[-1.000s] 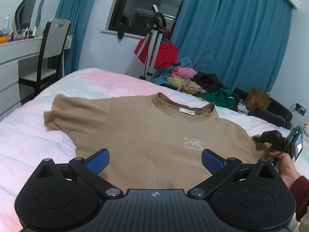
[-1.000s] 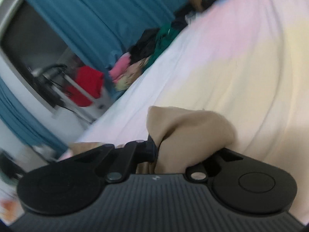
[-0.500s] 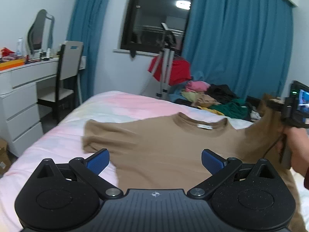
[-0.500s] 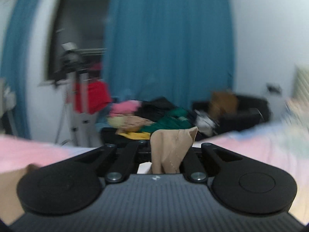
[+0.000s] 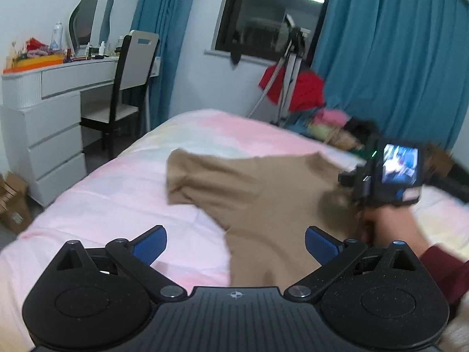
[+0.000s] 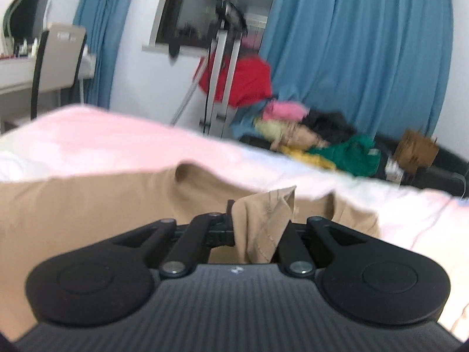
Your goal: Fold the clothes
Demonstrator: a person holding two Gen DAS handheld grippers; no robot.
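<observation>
A tan T-shirt (image 5: pixel 249 182) lies on the pink bedspread (image 5: pixel 123 199), its left sleeve spread flat. My left gripper (image 5: pixel 234 240) hovers open over the shirt's near edge, blue pads wide apart with nothing between them. My right gripper (image 6: pixel 261 223) has a bunched tan sleeve (image 6: pixel 266 217) standing between its fingers; the jaws are opening while the cloth still sits pinched there. In the left wrist view the right gripper's camera body (image 5: pixel 390 173) and the hand (image 5: pixel 390 226) holding it hang over the shirt's right half. The rest of the shirt (image 6: pixel 88 205) spreads below the right gripper.
A white dresser (image 5: pixel 44 117) and a chair (image 5: pixel 129 88) stand left of the bed. Beyond the bed are a tripod (image 5: pixel 287 67), a red garment (image 6: pixel 243 82), a heap of clothes (image 6: pixel 307 135) and a brown paper bag (image 6: pixel 416 149). Cardboard boxes (image 5: pixel 11 205) sit on the floor at left.
The right gripper has swung leftward over the shirt with the sleeve, rolling from tilted to level. The left gripper has shifted left, staying open.
</observation>
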